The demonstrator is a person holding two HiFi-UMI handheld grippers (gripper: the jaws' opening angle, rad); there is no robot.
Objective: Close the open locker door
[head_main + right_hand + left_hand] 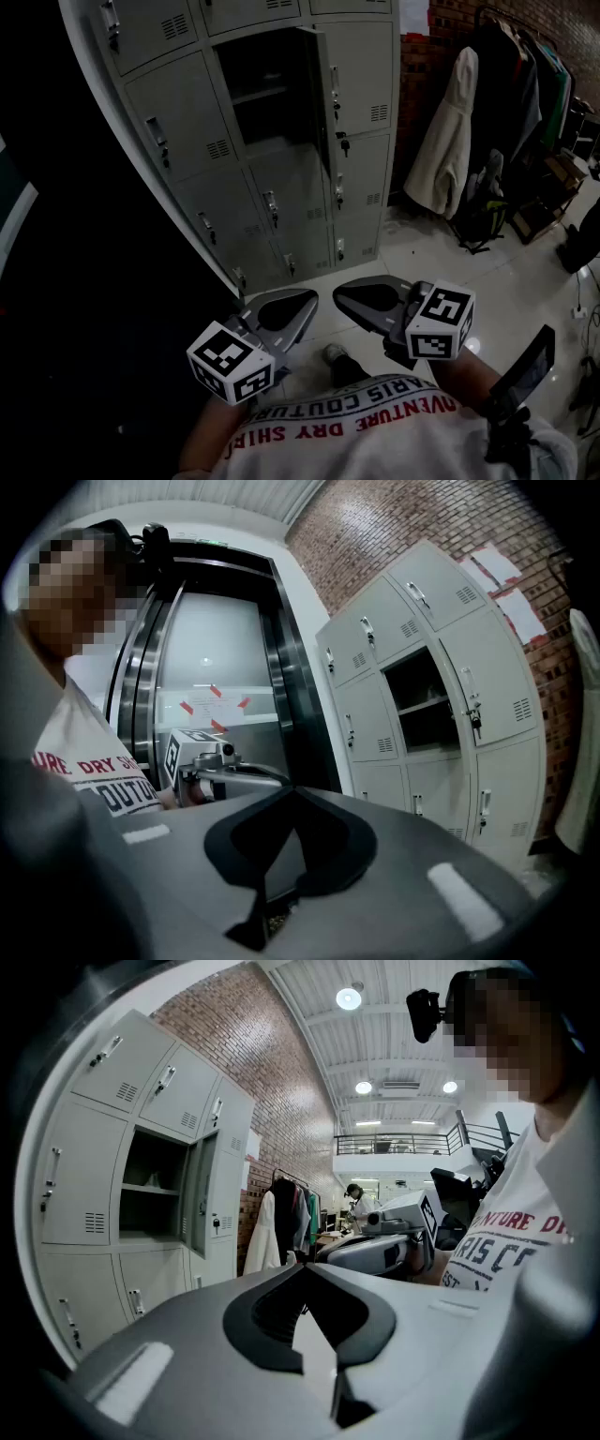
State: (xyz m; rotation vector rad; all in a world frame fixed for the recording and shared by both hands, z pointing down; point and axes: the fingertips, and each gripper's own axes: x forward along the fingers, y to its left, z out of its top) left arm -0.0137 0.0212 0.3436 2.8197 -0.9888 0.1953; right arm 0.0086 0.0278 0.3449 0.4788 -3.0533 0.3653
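- Found the locker door [319, 89] swung outward beside its open compartment in the locker bank [178, 112], well apart from both grippers.
- Held the left gripper [302, 305] and right gripper [347, 295] low, jaws clenched on nothing.
- Judged best: step closer, press one closed tip against the door's outer face near its free edge, and push steadily until flush.

Locker bank [183, 141] cropped at the top edge, open locker door [317, 89] nearly edge-on, front face hidden, compartment [267, 89] behind it shadowed, paper notices [502, 569] right of the lockers unreadable.
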